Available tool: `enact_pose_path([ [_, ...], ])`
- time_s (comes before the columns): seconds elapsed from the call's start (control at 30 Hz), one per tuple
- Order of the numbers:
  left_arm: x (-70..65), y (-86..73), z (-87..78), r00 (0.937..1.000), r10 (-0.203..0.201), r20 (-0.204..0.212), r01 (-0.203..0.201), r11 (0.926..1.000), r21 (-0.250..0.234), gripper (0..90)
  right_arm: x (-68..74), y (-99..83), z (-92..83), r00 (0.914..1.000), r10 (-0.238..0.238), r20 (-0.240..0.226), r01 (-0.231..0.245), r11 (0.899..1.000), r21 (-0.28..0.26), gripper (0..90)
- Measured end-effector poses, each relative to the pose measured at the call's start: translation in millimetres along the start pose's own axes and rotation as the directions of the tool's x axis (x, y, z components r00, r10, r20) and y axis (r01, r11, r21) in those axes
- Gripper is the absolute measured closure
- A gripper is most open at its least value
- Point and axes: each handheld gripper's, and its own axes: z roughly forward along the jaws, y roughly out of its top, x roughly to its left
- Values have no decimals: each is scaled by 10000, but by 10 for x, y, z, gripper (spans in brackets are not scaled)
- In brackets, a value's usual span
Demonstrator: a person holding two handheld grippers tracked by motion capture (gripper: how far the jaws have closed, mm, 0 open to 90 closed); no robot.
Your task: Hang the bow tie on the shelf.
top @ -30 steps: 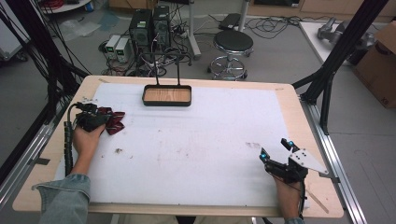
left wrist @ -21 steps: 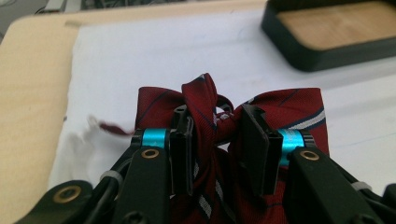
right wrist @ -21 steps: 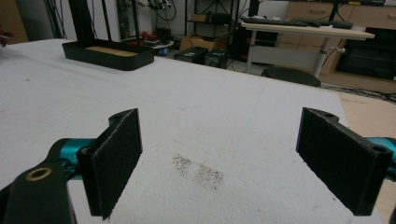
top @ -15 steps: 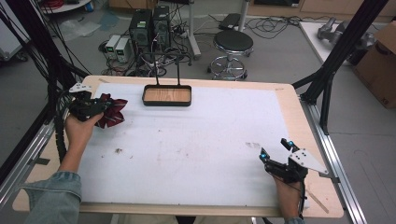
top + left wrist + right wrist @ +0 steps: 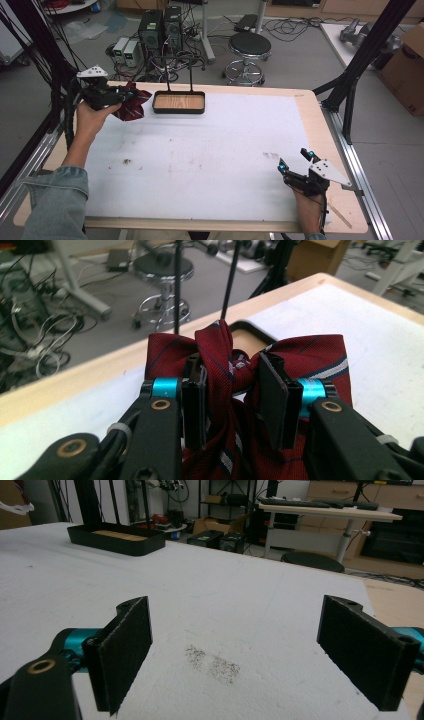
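Since the earlier pictures the left gripper (image 5: 120, 93) has lifted off the mat and carried the tie (image 5: 131, 101) up toward the table's far left corner; a second ago both lay lower on the mat. The right gripper (image 5: 295, 164) has kept its place.

Nearest the person, in the high view, the right gripper rests at the near right of the white mat (image 5: 210, 155), its jaws spread wide with nothing between them. In the right gripper view a grey smudge (image 5: 215, 665) marks the mat just ahead of those open pads.

Farther off, the left gripper (image 5: 232, 395) is clamped on the tie (image 5: 300, 357): the dark red cloth with thin white and blue stripes is bunched between the pads and spills out above and to both sides of them. The tie hangs clear of the mat, held in the air over the far left edge.

Just right of the tie, at the far edge, stands the black tray (image 5: 179, 102) with a wooden floor. Beyond the table a stool (image 5: 249, 47) stands on the floor.
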Motion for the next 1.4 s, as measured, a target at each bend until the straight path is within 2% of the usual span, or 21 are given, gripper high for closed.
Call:
enact_pose_path([
  [0.03, -3, 43, 18, 10000, 58, 79, -57, 10000, -51, 658, 0, 0, 0, 10000, 0, 1, 0, 10000, -11, 134],
  [0.07, -6, 132, 61, 9994, 138, 325, -132, 9998, -180, 658, 0, 0, 0, 10000, -7, 0, 7, 10000, -11, 134],
  [0.1, -6, 132, 61, 9994, 138, 325, -132, 9998, -180, 658, 0, 0, 0, 10000, -7, 0, 7, 10000, -11, 134],
  [0.13, 3, 226, 105, 9984, 176, 532, -160, 9994, -303, 658, 1, 0, 1, 10000, 16, -5, -16, 10000, -9, 134],
  [0.17, 3, 226, 105, 9984, 176, 532, -160, 9994, -303, 658, 1, 0, 1, 10000, 16, -5, -16, 10000, -9, 134],
  [0.2, 10, 309, 144, 9972, 250, 708, -219, 9988, -444, 658, 1, 0, 2, 10000, 33, -11, -33, 10000, -14, 134],
  [0.23, 10, 309, 144, 9972, 250, 708, -219, 9988, -444, 658, 1, 0, 2, 10000, 34, -15, -34, 10000, -15, 134],
  [0.3, 23, 413, 198, 9952, 307, 931, -258, 9982, -538, 658, 2, -1, 1, 10000, 48, -33, -48, 10000, 14, 134],
  [0.33, 34, 487, 251, 9954, 215, 932, -170, 9987, -481, 658, 2, -1, 1, 10000, 52, -43, -52, 10000, 21, 134],
  [0.47, 77, 609, 371, 9945, 160, 1034, -121, 9992, -379, 658, 1, -2, 2, 10000, 59, -56, -59, 10000, 29, 134],
  [0.67, 115, 715, 479, 9939, 88, 1095, -37, 9989, -469, 658, 3, -2, 5, 9999, 59, -85, -58, 10000, 50, 134],
  [0.73, 126, 758, 522, 9948, 14, 1017, 48, 9981, -611, 658, 2, -3, 7, 9999, -4, -113, 5, 10000, 56, 134],
  [0.9, 201, 817, 618, 9974, 6, 725, 28, 9989, -467, 658, 4, -3, 8, 9999, -3, -124, 3, 10000, 62, 134],
  [1.03, 293, 818, 646, 9991, -209, 366, 223, 9990, -386, 657, -1, -4, 9, 9999, -13, -118, 14, 10000, 63, 134],
  [1.07, 352, 802, 637, 9992, -369, 133, 373, 9989, -299, 657, -2, -4, 8, 9999, -6, -128, 7, 10000, 67, 134],
  [1.2, 437, 760, 600, 9982, -594, -123, 592, 9981, -154, 656, 1, -4, 7, 9999, 5, -134, -4, 10000, 87, 134],
  [1.4, 493, 681, 606, 9972, -639, -386, 646, 9978, 171, 655, 1, -5, 8, 9999, -7, -121, 8, 10000, 84, 134],
])
